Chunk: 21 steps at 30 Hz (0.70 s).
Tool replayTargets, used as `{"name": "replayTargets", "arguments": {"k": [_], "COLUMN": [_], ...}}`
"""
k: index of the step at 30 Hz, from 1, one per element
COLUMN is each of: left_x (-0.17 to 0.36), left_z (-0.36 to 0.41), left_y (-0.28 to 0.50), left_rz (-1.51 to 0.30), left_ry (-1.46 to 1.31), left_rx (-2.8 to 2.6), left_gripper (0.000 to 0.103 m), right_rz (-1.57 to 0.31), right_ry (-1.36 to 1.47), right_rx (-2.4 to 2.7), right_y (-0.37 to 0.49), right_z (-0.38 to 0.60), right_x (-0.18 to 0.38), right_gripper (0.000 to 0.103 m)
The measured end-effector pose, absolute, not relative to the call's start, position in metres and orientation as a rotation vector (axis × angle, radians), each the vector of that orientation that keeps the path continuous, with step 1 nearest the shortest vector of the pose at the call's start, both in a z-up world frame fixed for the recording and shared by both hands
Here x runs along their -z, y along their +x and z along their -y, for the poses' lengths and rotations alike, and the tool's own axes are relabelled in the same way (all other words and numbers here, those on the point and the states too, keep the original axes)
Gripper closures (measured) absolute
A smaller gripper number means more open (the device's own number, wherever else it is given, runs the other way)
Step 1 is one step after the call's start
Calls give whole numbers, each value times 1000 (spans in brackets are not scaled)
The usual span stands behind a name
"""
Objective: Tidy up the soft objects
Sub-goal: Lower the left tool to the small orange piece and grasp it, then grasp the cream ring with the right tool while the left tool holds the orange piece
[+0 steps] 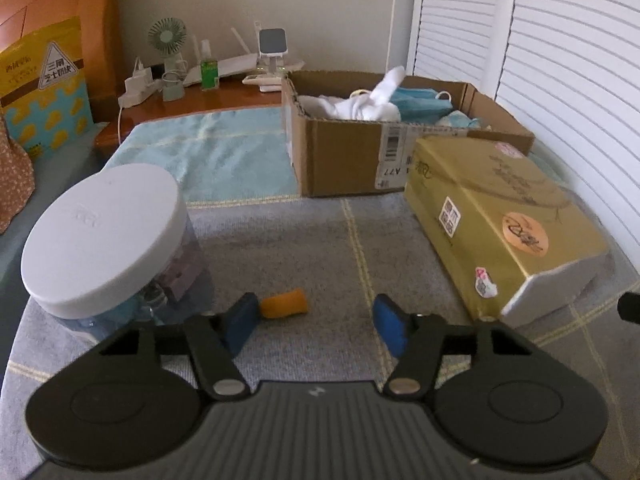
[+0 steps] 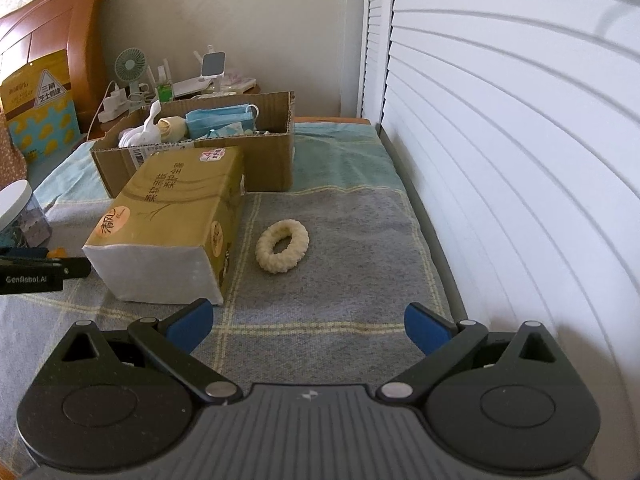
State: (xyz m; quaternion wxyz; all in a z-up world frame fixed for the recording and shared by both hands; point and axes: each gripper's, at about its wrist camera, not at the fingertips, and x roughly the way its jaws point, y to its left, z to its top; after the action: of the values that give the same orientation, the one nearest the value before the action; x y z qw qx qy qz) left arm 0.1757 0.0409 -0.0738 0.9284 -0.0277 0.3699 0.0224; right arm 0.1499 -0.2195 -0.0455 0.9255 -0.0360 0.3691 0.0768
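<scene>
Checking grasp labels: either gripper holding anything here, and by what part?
Nothing held. Left gripper is open, empty, the orange piece lying beyond its left finger. Right gripper is open, short of the cream scrunchie.

My blue-padded left gripper [image 1: 316, 322] sits over a grey towel [image 1: 304, 248] with pale yellow check lines, near an orange sponge bit [image 1: 285, 303], a gold tissue pack [image 1: 504, 220], a cream scrunchie [image 2: 282, 246] and a brown cardboard box [image 1: 340, 152].

left wrist: low, forward | right wrist: higher, forward | shared: cardboard box [image 1: 340, 152], tissue pack [image 2: 168, 220]
</scene>
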Motion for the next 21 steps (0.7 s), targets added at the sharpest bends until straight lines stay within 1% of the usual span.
{"name": "replayTargets", "arguments": {"k": [1, 3, 6, 9, 12, 15, 17, 18, 20, 21], "left_x": [74, 74, 74, 75, 75, 75, 75, 75, 75, 75], "left_z": [-41, -41, -41, -42, -43, -42, -42, -43, -43, -43], "left_y": [176, 177, 178, 179, 181, 181, 181, 182, 182, 182], "left_rz": [-752, -739, -729, -724, -725, -727, -728, -728, -729, -728], "left_ry": [-58, -58, -59, -63, -60, -56, -56, -59, -63, -63], "left_rx": [-52, -53, -51, -48, -40, -36, -34, -34, -32, -30], "left_gripper": [49, 62, 70, 75, 76, 76, 76, 76, 76, 76], "right_rz": [-757, -755, -753, -747, -733, -733, -742, -741, -739, -739], "right_ry": [-73, -76, -86, -94, -106, -99, -90, -89, -92, -87], "right_rx": [-157, -157, -156, -150, -142, -142, -153, -158, -172, -176], "right_y": [150, 150, 150, 152, 155, 162, 168, 171, 177, 181], "right_z": [219, 219, 219, 219, 220, 223, 223, 223, 221, 221], "right_x": [45, 45, 46, 47, 46, 46, 48, 48, 49, 49], "right_gripper": [0, 0, 0, 1, 3, 12, 22, 24, 32, 34]}}
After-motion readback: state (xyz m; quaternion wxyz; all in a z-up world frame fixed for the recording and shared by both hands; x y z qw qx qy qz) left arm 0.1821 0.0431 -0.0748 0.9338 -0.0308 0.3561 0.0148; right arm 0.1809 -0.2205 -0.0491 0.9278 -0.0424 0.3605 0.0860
